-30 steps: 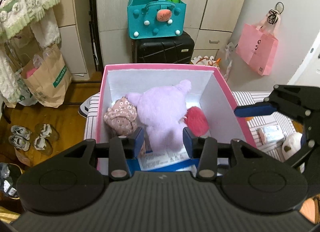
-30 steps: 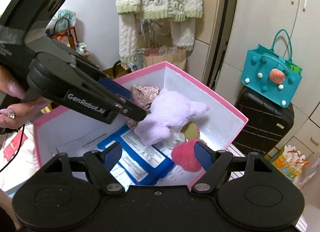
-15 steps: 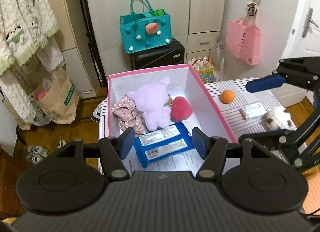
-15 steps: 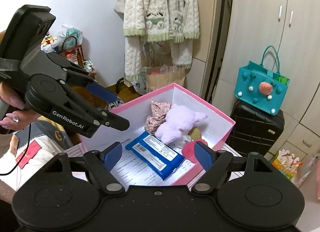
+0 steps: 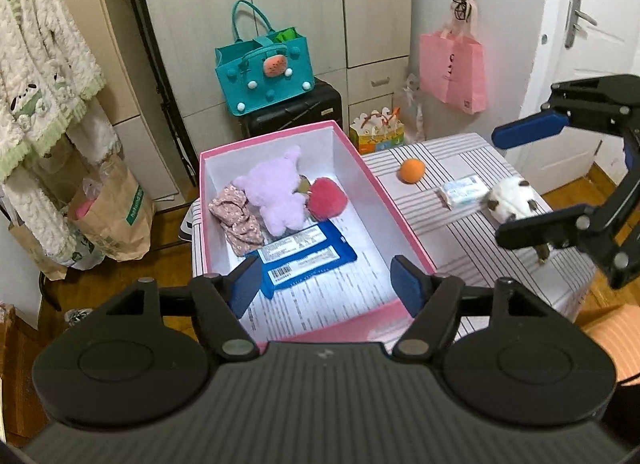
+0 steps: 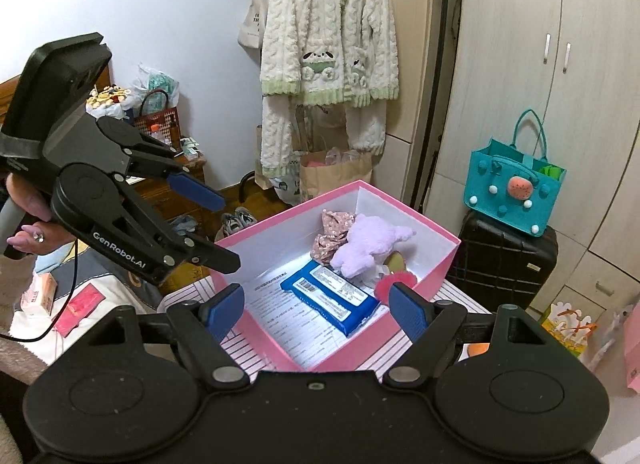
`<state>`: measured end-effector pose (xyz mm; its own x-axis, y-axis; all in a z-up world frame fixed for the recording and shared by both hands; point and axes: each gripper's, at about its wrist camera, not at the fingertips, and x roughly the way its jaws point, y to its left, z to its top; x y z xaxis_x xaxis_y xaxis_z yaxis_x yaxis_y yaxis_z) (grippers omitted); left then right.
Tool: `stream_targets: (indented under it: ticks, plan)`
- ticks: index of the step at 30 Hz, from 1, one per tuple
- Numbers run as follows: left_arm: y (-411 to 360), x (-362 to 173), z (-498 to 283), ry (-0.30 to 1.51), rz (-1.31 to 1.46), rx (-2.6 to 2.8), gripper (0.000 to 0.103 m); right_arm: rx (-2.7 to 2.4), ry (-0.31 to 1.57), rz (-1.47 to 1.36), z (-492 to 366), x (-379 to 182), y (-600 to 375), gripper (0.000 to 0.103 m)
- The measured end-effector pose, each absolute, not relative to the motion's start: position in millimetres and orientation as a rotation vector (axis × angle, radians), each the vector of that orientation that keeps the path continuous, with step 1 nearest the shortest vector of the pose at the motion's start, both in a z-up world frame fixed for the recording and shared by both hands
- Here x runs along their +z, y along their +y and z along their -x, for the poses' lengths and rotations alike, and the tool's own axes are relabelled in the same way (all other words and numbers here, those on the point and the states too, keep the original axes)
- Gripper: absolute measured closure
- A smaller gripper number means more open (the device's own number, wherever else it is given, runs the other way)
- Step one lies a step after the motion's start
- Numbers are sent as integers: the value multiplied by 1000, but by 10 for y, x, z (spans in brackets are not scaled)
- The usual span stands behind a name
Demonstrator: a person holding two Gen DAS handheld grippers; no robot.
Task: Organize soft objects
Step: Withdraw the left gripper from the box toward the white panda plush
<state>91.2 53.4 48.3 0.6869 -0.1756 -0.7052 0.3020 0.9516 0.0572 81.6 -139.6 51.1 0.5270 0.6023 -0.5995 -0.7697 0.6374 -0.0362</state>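
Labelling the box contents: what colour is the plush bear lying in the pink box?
Pale lilac plush bear; clearest in the left wrist view.

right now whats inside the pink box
Inside the pink box: floral cloth, purple plush, red plush, blue packet on printed paper. Something olive is mostly hidden between the plushes.

Black left claw (image 6: pixel 230 232), blue pads, silver screws, white "GenRobot.AI" lettering, black cable
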Motion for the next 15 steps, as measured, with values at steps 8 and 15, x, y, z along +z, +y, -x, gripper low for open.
stream_targets:
  ticks: [8,15]
  plan:
    - [399,488,-721,788,-211,-302,30,834,582,309,-563,522,-1615,20]
    - [218,368,-696,829,-270,-327,29,819,611,287,-381,393,-1862,19]
